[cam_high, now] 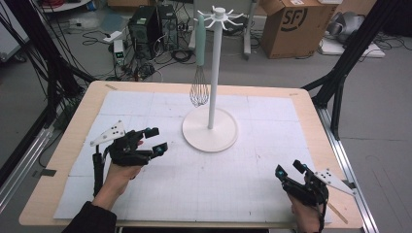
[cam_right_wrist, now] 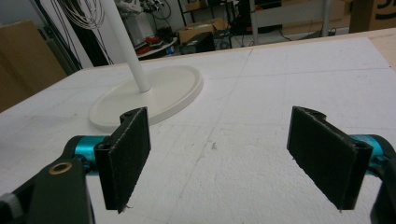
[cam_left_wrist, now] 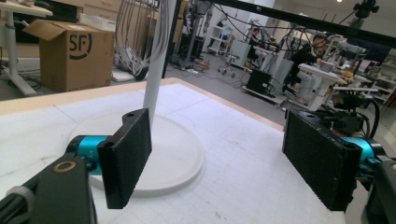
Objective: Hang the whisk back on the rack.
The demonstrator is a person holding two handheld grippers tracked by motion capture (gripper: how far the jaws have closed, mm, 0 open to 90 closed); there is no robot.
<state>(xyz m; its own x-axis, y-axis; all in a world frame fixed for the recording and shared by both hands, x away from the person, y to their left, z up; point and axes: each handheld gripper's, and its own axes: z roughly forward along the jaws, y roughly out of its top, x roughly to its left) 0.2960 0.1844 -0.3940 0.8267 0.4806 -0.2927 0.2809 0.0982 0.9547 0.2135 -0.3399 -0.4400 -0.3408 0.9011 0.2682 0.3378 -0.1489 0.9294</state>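
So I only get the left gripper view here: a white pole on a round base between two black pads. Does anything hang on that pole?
Observer: Yes, a whisk with a pale green handle hangs from a hook at the top of the stand.
Operator: Where is the other gripper?
Observer: The right gripper is near the table's front right corner, jaws open.
Operator: Is it holding anything?
Observer: No, there is only bare white mat between its jaws.

Even bright light – soft shadows, slight blur.
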